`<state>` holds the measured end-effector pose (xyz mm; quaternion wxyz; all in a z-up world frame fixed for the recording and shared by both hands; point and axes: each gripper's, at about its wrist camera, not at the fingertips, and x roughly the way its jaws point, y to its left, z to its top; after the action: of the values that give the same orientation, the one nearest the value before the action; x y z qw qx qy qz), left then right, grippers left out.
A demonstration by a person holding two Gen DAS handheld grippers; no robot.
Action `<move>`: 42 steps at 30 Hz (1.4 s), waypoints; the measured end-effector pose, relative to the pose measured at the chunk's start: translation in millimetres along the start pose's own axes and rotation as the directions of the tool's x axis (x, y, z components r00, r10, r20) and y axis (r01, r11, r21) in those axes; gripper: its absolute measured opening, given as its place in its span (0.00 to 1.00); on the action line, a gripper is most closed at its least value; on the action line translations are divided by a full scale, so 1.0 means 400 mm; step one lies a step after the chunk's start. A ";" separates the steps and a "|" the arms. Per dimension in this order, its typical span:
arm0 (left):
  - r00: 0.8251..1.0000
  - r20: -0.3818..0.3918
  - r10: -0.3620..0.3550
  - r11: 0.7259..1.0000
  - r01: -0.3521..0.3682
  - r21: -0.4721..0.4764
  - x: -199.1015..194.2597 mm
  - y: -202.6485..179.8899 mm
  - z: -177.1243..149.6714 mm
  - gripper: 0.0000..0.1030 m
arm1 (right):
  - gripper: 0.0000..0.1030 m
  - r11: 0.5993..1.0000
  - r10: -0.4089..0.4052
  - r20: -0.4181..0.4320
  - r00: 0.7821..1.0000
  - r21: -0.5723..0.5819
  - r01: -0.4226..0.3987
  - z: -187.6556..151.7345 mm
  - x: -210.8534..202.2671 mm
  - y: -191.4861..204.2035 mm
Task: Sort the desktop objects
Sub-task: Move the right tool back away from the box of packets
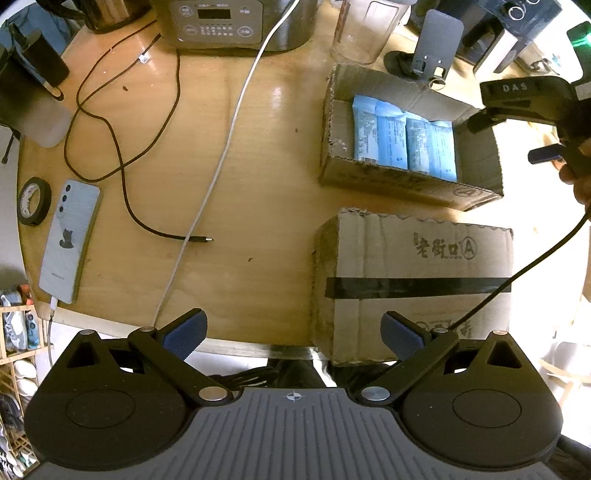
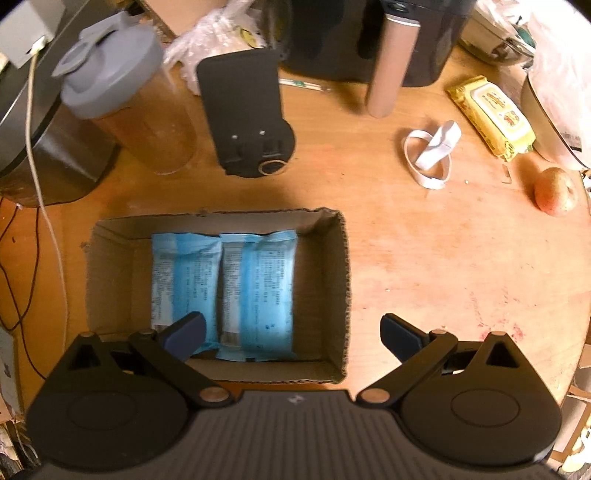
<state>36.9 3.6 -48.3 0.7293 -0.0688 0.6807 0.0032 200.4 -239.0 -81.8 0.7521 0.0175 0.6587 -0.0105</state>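
An open cardboard box point(image 2: 338, 266) point(image 1: 402, 92) holds two light blue packets point(image 2: 225, 288) point(image 1: 404, 142) lying side by side. My right gripper point(image 2: 291, 334) hovers open above the box's near right corner, with nothing between its fingers. Over the table's near edge my left gripper point(image 1: 293, 334) is open and holds nothing. A shut cardboard box point(image 1: 417, 280) taped in black sits in front of its right finger. On the far left lie a light blue phone point(image 1: 68, 240) and a black tape roll point(image 1: 34, 201). The right gripper's body point(image 1: 532, 107) shows at the right of the left wrist view.
Black cable point(image 1: 122, 162) and white cable point(image 1: 221, 155) cross the round wooden table point(image 1: 258, 166). At the back stand a cooker point(image 1: 221, 22), a lidded cup point(image 2: 140, 107), a phone stand point(image 2: 245, 114) and a metal bottle point(image 2: 389, 62). Yellow wipes point(image 2: 491, 116), a white band point(image 2: 430, 153) and a fruit point(image 2: 556, 192) lie right.
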 end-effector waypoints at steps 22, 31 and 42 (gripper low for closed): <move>1.000 -0.005 0.007 1.000 -0.007 0.026 0.006 -0.062 0.006 1.00 | 1.00 0.999 -0.032 -0.005 0.999 0.031 0.032 0.016 0.020 -0.138; 1.000 -0.006 0.010 0.999 -0.009 0.036 0.008 -0.090 0.004 1.00 | 1.00 0.999 -0.024 0.003 1.000 0.028 0.024 0.023 0.021 -0.165; 1.000 -0.011 0.014 0.999 -0.014 0.040 0.013 -0.106 0.009 1.00 | 1.00 1.000 -0.002 0.003 1.000 0.019 0.002 0.014 0.017 -0.162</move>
<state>44.9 -38.6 -49.2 0.7267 -0.0495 0.6851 -0.0058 204.2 -303.7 -88.7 0.7528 0.0242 0.6576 -0.0175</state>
